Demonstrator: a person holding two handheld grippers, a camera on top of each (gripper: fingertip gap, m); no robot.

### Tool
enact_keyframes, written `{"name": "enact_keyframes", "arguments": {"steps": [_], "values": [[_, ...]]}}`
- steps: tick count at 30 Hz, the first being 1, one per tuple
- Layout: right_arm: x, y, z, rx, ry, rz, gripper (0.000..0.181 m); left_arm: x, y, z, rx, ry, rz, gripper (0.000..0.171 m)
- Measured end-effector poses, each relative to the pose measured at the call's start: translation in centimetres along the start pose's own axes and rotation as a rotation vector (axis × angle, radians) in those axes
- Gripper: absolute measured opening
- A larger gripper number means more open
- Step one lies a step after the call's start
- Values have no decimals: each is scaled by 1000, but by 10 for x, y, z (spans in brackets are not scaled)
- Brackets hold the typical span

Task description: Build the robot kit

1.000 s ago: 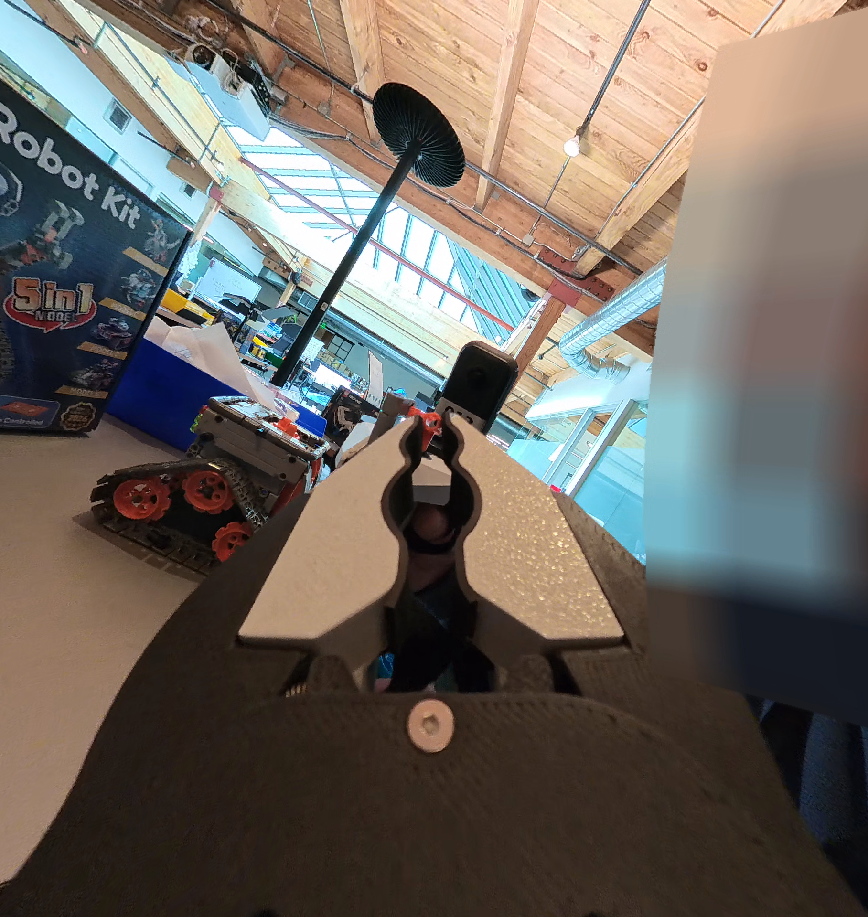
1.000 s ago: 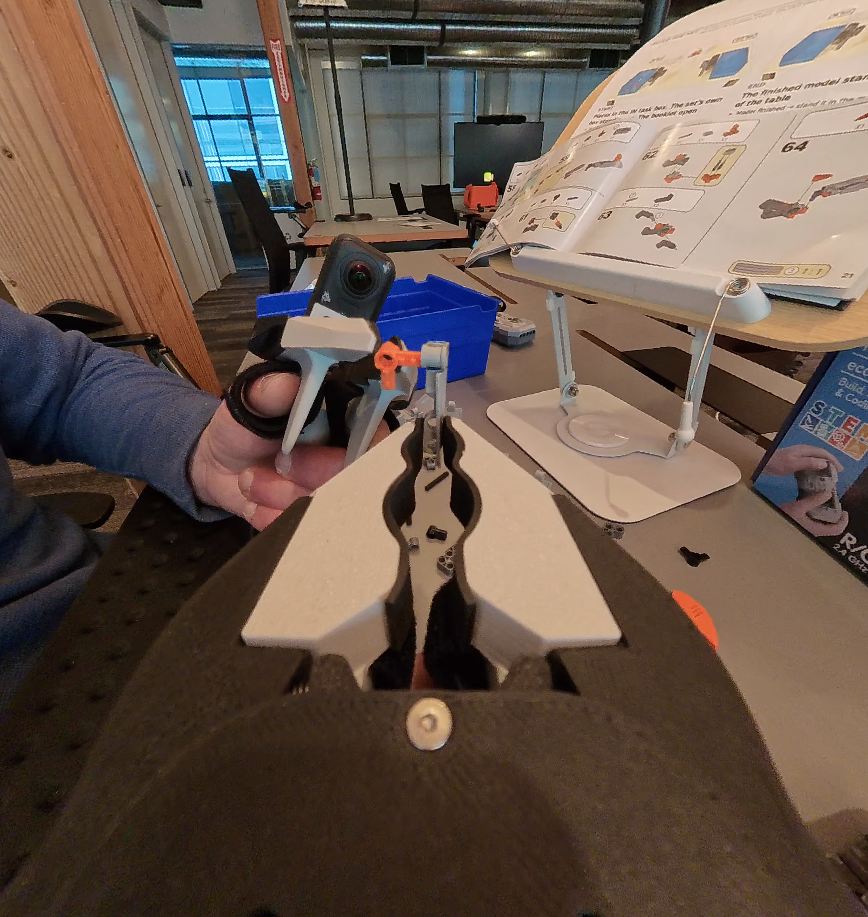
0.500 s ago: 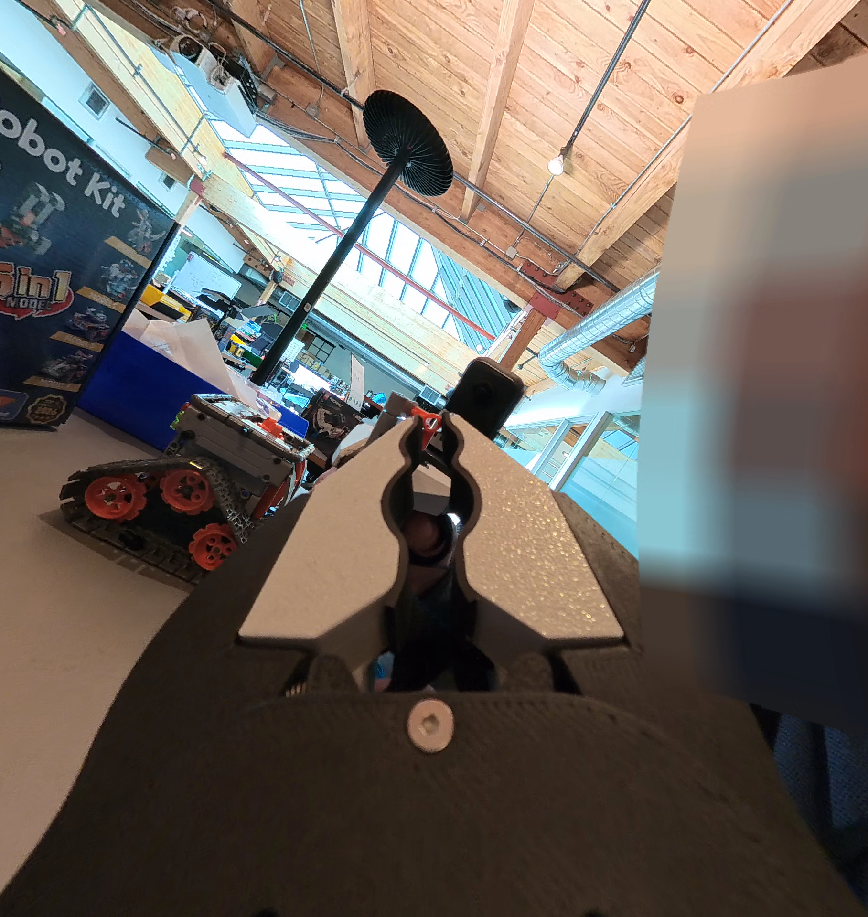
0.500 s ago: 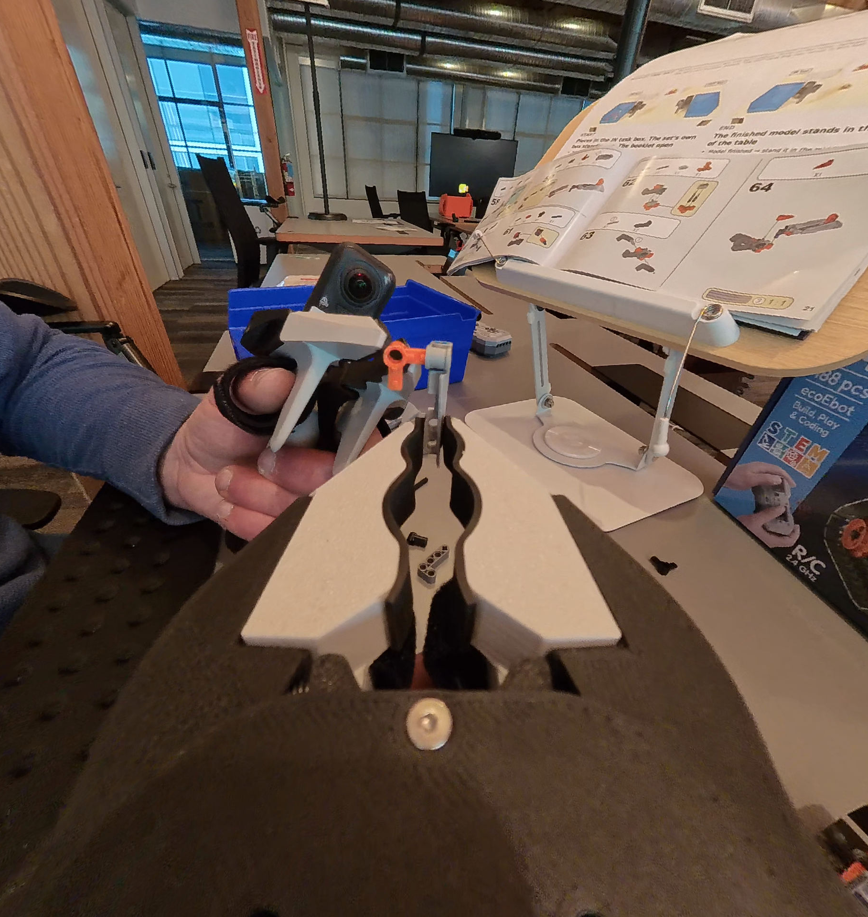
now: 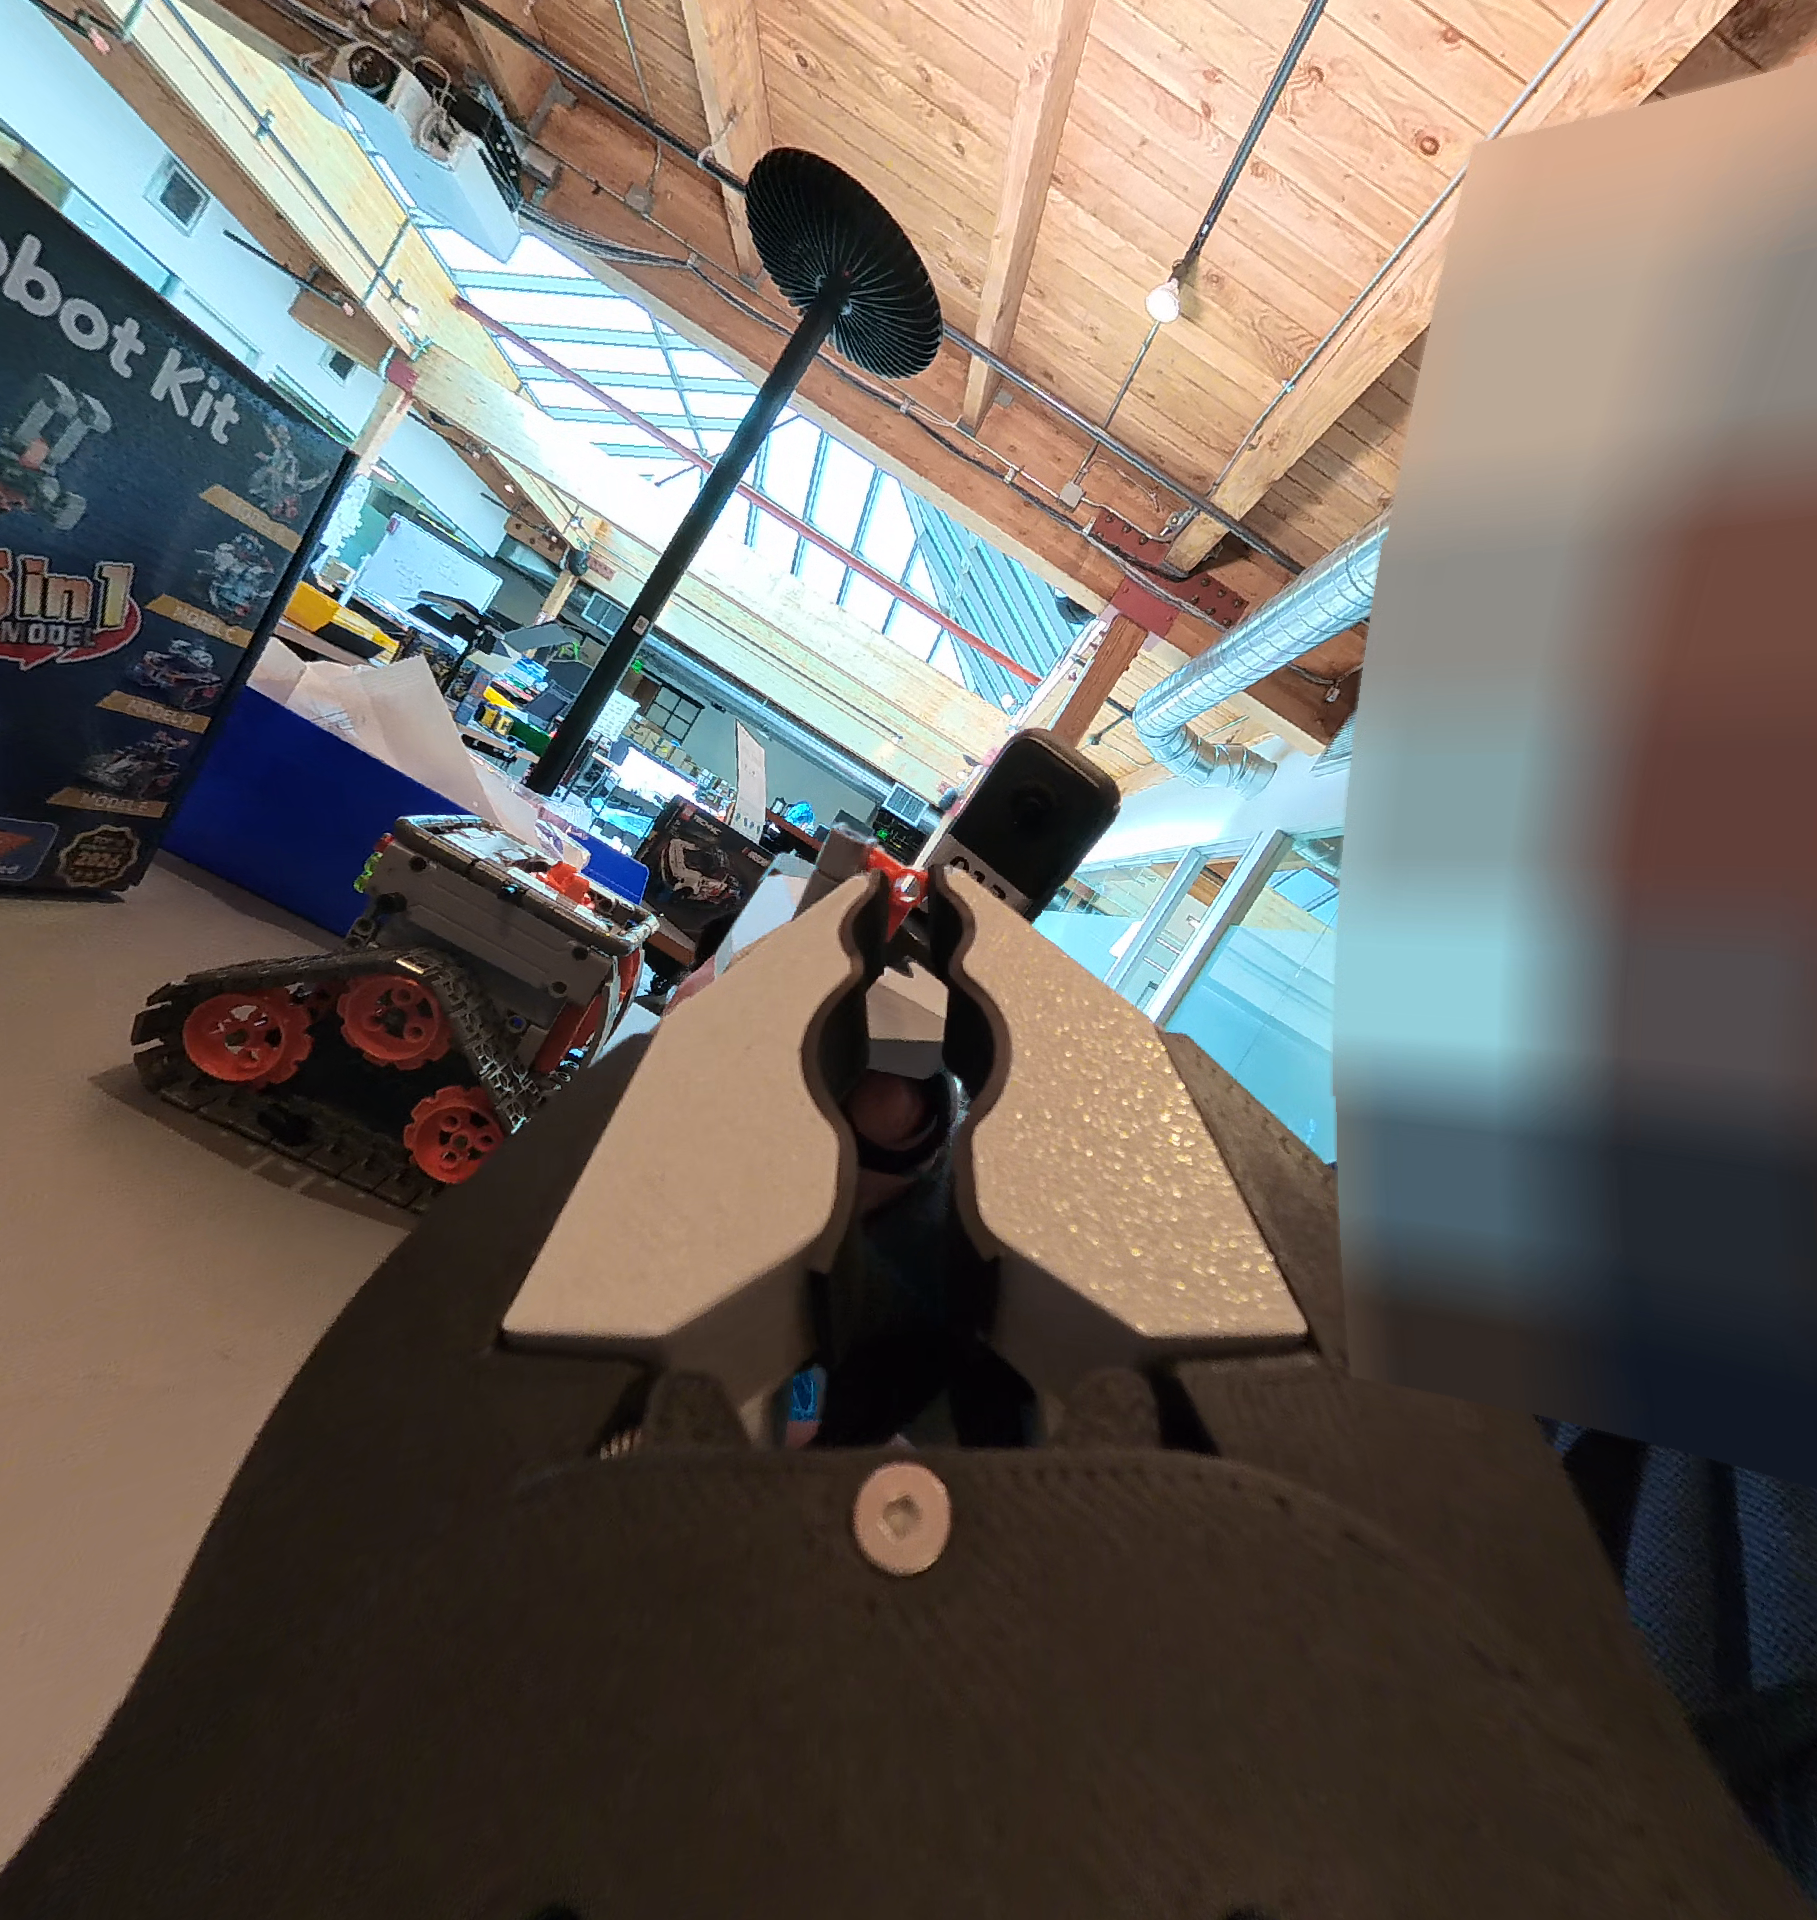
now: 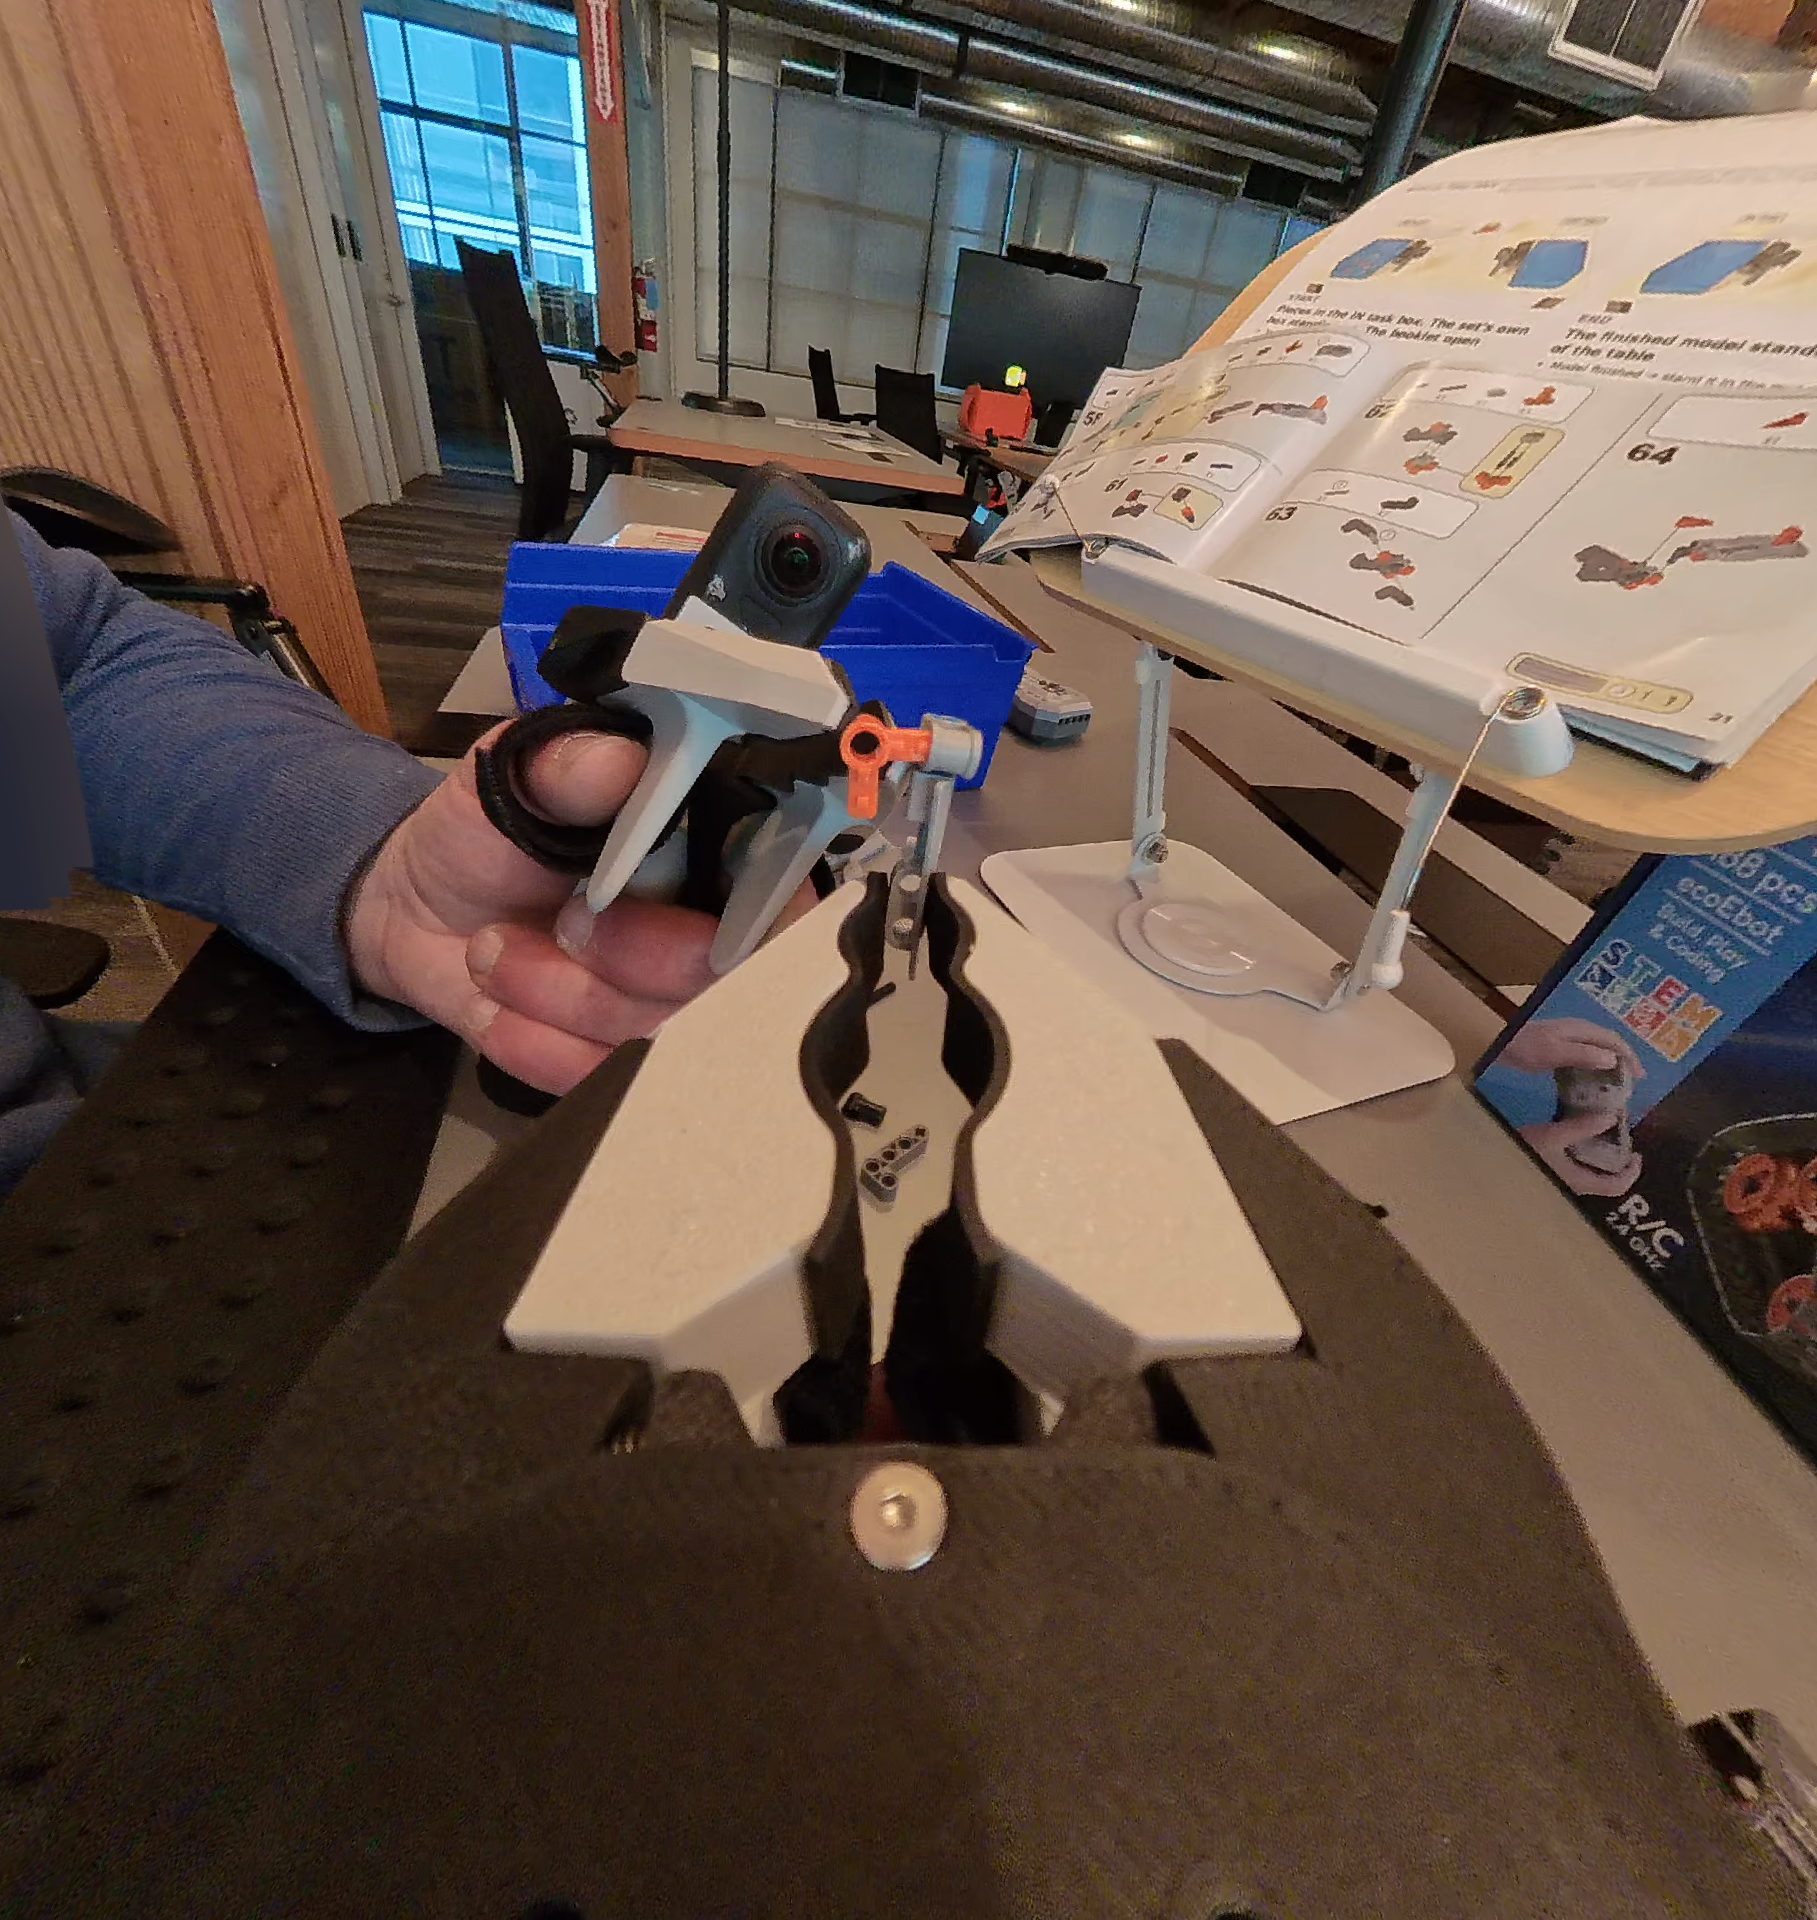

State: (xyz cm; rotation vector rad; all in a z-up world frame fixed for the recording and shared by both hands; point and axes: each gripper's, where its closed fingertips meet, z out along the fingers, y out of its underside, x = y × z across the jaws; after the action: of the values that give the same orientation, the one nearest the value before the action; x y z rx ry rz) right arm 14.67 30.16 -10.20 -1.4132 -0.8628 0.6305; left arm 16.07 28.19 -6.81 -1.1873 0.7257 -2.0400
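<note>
Two grippers: your left gripper (image 6: pixel 821 821) has its fingers clamped on an orange connector (image 6: pixel 868 764); your right gripper (image 6: pixel 906 899) pinches the attached grey beam (image 6: pixel 919 852) above the worktop (image 6: pixel 1569 1299).

A timber ceiling (image 5: pixel 1143 156) with beams and a skylight (image 5: pixel 675 416) spans the room, beside a silver duct (image 5: pixel 1268 644). Tall gridded windows (image 6: pixel 468 208) light a dark plank floor (image 6: pixel 416 561), a wooden pillar (image 6: pixel 135 312), black chairs (image 6: pixel 519 384) and distant desks (image 6: pixel 779 436).
</note>
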Motion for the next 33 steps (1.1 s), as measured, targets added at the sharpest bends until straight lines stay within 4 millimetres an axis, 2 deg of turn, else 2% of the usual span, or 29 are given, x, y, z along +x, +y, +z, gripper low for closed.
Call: {"name": "enact_keyframes", "arguments": {"steps": [3,11,18,33], "values": [[2,0,-1,-8,27,-45,5,0,0,0,2,-2,-5,6],[14,-1,-2,-60,225,-308,5,-1,-2,0,33,-30,-22,6],[18,-1,-1,-87,312,-398,5,-4,-4,-1,44,-67,9,6],[24,9,2,-160,351,-362,5,-17,-5,-4,80,-154,14,7]]}}
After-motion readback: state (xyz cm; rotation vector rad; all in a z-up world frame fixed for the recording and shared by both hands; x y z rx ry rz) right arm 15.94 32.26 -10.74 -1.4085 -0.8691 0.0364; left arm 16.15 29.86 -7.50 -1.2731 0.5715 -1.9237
